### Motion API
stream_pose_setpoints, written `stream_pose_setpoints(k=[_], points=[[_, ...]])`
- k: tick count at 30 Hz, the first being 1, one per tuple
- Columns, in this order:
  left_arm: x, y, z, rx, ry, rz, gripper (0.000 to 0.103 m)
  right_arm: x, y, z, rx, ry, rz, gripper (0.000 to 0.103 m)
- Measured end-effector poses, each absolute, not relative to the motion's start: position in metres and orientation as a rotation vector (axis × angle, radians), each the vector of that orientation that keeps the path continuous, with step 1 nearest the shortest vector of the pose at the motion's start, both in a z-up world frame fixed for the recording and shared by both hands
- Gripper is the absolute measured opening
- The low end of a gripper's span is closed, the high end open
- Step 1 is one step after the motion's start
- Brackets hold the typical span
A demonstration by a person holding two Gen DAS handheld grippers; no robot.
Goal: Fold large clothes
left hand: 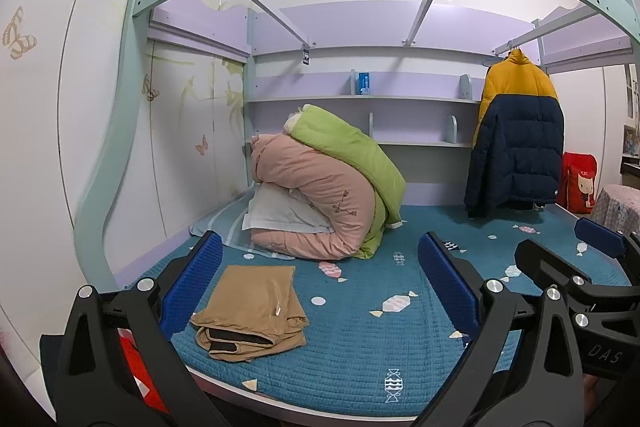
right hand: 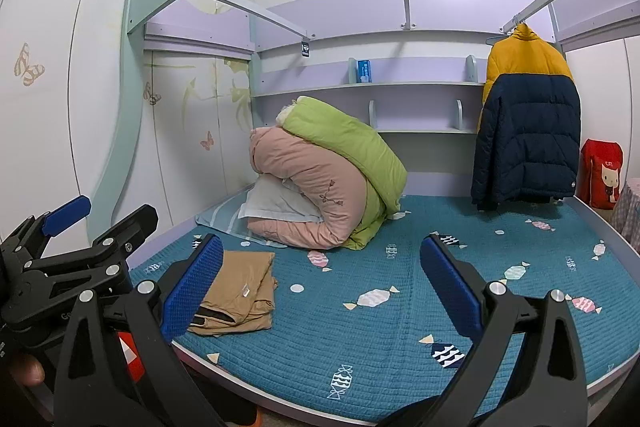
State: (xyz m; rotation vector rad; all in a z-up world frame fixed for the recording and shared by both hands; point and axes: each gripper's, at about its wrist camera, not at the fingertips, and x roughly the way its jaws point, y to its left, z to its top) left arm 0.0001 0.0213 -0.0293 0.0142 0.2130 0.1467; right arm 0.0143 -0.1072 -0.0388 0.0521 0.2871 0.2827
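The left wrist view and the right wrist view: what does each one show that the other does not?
Only the left wrist view shows the right gripper, open at its right edge. Only the right wrist view shows the left gripper, open at its left edge. Both show the folded tan garment on the blue bed cover, the rolled quilts and the hanging jacket.

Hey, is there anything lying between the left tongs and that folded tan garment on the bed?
Nothing visible. The left tongs are open, and the folded tan garment lies on the blue bedspread just ahead, beside the left finger's blue pad. The quilt pile sits farther back, behind the garment.
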Motion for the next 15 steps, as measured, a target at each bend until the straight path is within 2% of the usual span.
stream_pose_setpoints(k=[15], points=[[0.0007,0.0189,-0.0274,0.017,0.197,0.149,0.098,0.0137,-0.1092,-0.0376,0.059,0.289,0.279,0.095]])
